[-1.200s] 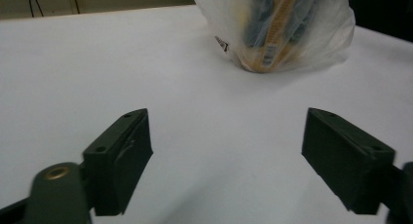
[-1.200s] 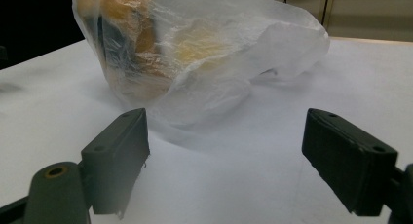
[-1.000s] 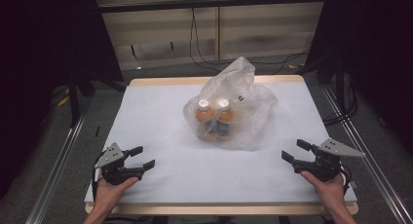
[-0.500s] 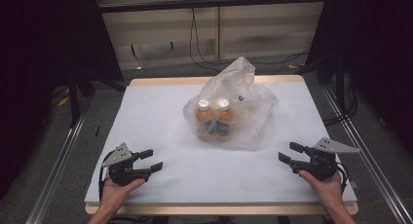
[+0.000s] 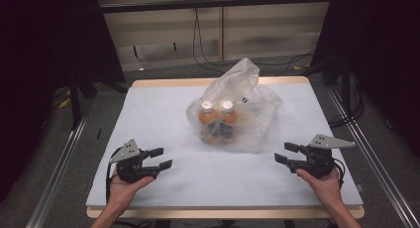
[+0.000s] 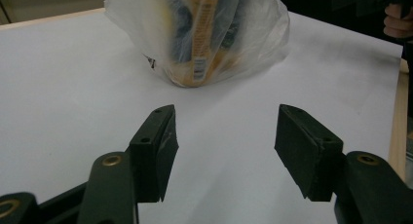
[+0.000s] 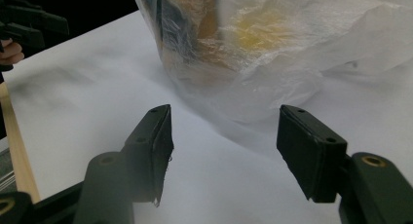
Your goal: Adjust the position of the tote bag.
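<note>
Approaching the plastic bag [image 5: 233,111] of bottles [image 5: 218,116], both tools are narrowing while grasping nothing. Left tool [image 5: 163,158] is sitting at seven o'clock, right tool [image 5: 285,152] at four. Next, I judge, each is needing bag film.

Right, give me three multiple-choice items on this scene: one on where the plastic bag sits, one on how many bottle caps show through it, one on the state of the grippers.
1. Where does the plastic bag sit on the table?
A. near the middle, towards the far edge
B. at the near left corner
C. on the floor

2. How many white bottle caps show through the bag?
A. none
B. two
C. five

3. How are the left gripper and right gripper?
A. both clamped on the bag
B. one holds a bottle
C. both empty, jaws apart

Answers: 1 A, the high view shows it between the grippers, farther out. 2 B, two caps stand side by side. 3 C, both gripper views show bare table between the pads.
</note>
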Demonstrator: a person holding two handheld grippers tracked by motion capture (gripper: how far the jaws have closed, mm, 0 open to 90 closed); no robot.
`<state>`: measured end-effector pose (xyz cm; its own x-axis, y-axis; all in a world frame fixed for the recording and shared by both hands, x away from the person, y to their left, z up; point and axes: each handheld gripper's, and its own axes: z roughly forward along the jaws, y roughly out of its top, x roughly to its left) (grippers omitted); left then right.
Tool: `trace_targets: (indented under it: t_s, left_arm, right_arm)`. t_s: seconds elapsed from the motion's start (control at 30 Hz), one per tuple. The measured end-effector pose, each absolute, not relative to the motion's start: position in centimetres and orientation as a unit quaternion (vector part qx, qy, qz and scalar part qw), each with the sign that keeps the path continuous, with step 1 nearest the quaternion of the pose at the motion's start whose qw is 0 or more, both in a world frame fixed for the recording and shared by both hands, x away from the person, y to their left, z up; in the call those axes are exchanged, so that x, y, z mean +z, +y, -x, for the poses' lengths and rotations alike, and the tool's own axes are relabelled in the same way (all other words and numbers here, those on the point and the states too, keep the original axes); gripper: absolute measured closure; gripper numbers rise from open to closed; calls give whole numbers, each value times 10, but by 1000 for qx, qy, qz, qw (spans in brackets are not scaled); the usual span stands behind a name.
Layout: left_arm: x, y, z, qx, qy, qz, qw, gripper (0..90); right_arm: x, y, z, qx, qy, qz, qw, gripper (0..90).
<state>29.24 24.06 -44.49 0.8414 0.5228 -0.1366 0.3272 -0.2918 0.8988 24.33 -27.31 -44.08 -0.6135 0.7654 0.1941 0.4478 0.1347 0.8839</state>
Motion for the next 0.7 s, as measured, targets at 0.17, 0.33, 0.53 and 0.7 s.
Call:
trace_targets:
  t_s: [0.17,0.33,0.53,0.7]
  left_arm:
    - [-440,235,-295,95,260,-806,522,430]
    - [-427,226,-305,88,252,-803,533,431]
    - [-413,217,-316,93,246,-800,540,422]
    - [-406,210,-328,99,241,-798,544,436]
  right_arm:
    - [-442,-275,-255,507,739,-417,152,397]
    - [-433,-277,-266,511,738,-413,155,446]
    - [-423,-276,-283,511,739,-405,172,543]
    - [-417,-272,-291,517,738,-399,170,570]
